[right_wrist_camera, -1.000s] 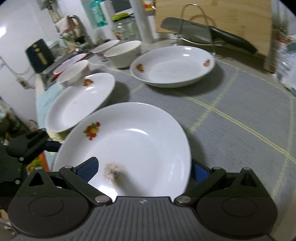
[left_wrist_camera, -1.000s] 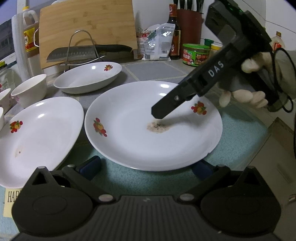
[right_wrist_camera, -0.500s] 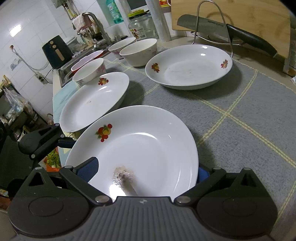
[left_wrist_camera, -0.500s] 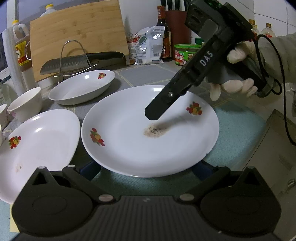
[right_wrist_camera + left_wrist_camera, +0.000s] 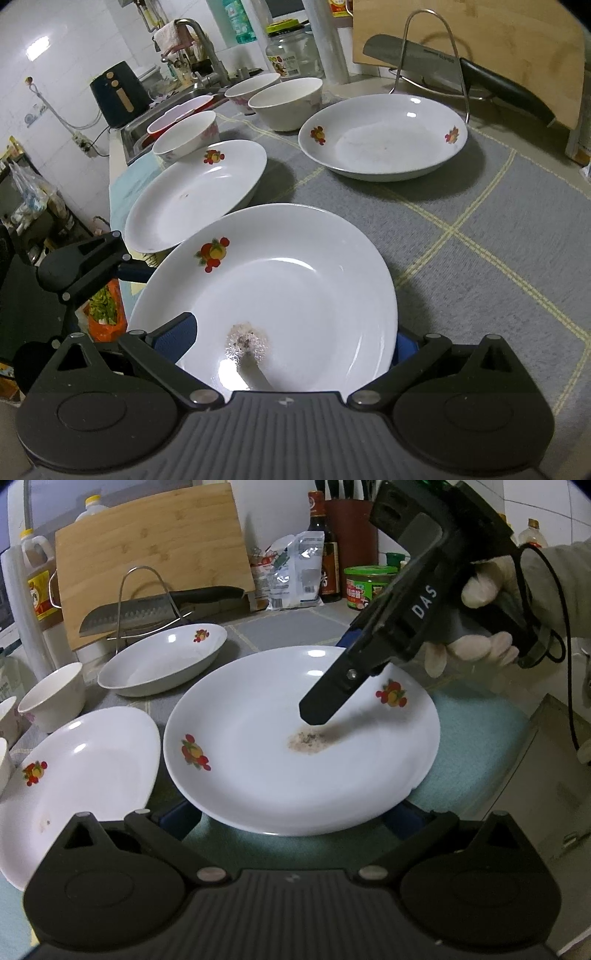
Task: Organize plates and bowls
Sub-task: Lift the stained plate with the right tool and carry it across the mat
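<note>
we see a round, glossy white plate (image 5: 295, 760) with two fruit decals and a greyish-brown crumbly smear at its centre; it sits tilted at the front edge of the worktop (image 5: 480, 258), half over a pale teal cloth (image 5: 476, 734). the left tool (image 5: 295, 818) has its blue-padded fingers spread wide under the plate's near rim, one on each side. the right tool (image 5: 291, 339) also has its fingers splayed, the plate rim lying between them; in the left view one black finger of it slants down over the smear, held by a hand in a white glove (image 5: 476, 646). we cannot tell whether either tool presses on the plate.

a second flat white plate (image 5: 195, 192) lies just beside it, and a deeper oval dish (image 5: 384, 136) lies further back, both with the same decal. three plain rounded bowls (image 5: 286, 98) stand near them.

the worktop carries a grey woven mat with pale yellow grid lines. behind it lean a bamboo cutting board (image 5: 155, 565) and a cleaver (image 5: 159, 605) on a wire stand.

only the right view shows the steel sink (image 5: 166, 107), the tap, white wall tiles and a dark air fryer (image 5: 116, 94). only the left view shows the sauce bottles, the foil pouch (image 5: 295, 572) and the green-lidded jar (image 5: 369, 587).
</note>
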Motion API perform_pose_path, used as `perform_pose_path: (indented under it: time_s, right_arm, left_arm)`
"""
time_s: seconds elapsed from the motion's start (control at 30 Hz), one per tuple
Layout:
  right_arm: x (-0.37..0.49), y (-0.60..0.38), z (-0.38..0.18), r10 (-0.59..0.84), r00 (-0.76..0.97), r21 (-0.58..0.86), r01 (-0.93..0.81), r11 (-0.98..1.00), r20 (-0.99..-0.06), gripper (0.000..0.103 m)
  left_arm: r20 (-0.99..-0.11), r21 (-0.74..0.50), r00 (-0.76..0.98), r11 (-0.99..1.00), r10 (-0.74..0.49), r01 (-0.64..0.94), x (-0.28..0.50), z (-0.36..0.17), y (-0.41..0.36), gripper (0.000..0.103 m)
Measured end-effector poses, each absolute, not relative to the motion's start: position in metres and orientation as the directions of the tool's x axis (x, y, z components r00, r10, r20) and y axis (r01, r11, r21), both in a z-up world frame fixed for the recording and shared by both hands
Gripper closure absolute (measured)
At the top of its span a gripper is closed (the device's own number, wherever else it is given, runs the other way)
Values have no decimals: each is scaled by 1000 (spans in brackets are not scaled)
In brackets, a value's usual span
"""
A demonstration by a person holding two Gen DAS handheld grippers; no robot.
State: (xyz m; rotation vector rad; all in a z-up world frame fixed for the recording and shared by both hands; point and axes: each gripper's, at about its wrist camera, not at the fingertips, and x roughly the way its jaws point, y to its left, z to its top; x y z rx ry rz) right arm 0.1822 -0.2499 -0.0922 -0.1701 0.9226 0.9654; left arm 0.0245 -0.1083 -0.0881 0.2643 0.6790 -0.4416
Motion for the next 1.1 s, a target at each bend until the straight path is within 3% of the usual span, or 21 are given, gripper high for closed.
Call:
perform_pose_path:
  time_s: [0.47,1.1]
  right_arm:
    - [193,-304,-71,609,345,222,-714,664,-714,0]
    - [230,-369,-81,533,459,174,-619,766,-711,0]
  left_arm:
    - [-639,103,682,839,-356,534,58,-67,-149,1]
    - [-650,127,651,789,-391,601,120,-80,-215,1]
